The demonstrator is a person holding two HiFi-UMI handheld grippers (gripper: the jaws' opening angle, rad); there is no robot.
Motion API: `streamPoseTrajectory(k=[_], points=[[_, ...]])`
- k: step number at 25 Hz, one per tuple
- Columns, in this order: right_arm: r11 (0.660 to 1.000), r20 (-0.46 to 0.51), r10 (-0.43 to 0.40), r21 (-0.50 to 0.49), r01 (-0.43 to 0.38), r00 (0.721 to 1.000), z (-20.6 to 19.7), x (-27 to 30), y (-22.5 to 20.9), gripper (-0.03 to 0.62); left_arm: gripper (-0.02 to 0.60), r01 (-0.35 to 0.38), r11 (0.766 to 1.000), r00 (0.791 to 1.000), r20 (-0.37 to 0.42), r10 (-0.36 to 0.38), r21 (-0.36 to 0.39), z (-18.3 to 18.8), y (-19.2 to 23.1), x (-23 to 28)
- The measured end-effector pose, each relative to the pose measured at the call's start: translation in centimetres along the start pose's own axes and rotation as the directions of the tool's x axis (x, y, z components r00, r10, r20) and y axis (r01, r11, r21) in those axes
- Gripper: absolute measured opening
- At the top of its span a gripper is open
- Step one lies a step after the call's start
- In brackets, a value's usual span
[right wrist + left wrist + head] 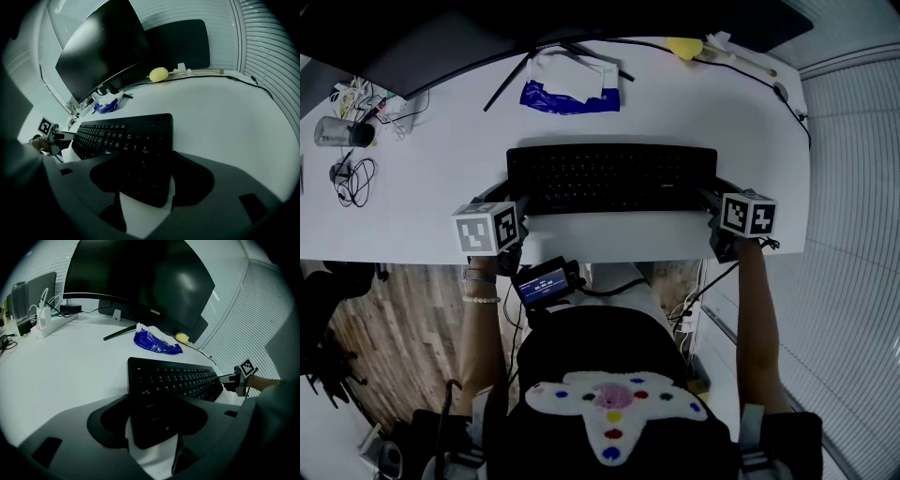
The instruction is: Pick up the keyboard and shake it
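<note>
Head view — 1 keyboard (612, 176) between 2 grippers (517, 208) (712, 204).

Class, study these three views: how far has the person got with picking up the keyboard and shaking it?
Done: both ends of the keyboard are straddled, by the left claw and the right claw. In hand: the right jaws stand wide, not gripping; the left grip is unclear. Left: the keyboard lies flat on the desk, so closing, lifting and shaking seemingly remain.
</note>
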State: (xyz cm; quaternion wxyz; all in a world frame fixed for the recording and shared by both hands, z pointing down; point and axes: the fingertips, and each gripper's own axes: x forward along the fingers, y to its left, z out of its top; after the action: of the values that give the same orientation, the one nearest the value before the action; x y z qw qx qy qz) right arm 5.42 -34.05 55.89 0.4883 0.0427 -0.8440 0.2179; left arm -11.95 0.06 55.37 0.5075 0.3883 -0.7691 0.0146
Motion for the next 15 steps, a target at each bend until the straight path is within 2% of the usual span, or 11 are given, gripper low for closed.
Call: streamPoseTrajectory(k=[8,12,15], points=[[1.000,0.051,-0.025,0.011,0.025,0.998,0.5,-1.2,0.3,0.279,0.253,0.032,0.998,0.999,0.027,-0.030,-0.047,0.2,0.1,0.1],[0.998,0.110,-0.056,-0.023,0.059,0.992,1.8,-2.8,1.1,0.278,0.252,0.063,0.997,0.995,0.078,-0.059,-0.041,1.2,-0.1,-0.1],[0.991,0.170,-0.101,-0.067,0.114,0.980,3.5,-4.9,1.7,0.279,0.252,0.100,0.994,0.986,0.139,-0.094,-0.037,2.3,-0.5,-0.2]])
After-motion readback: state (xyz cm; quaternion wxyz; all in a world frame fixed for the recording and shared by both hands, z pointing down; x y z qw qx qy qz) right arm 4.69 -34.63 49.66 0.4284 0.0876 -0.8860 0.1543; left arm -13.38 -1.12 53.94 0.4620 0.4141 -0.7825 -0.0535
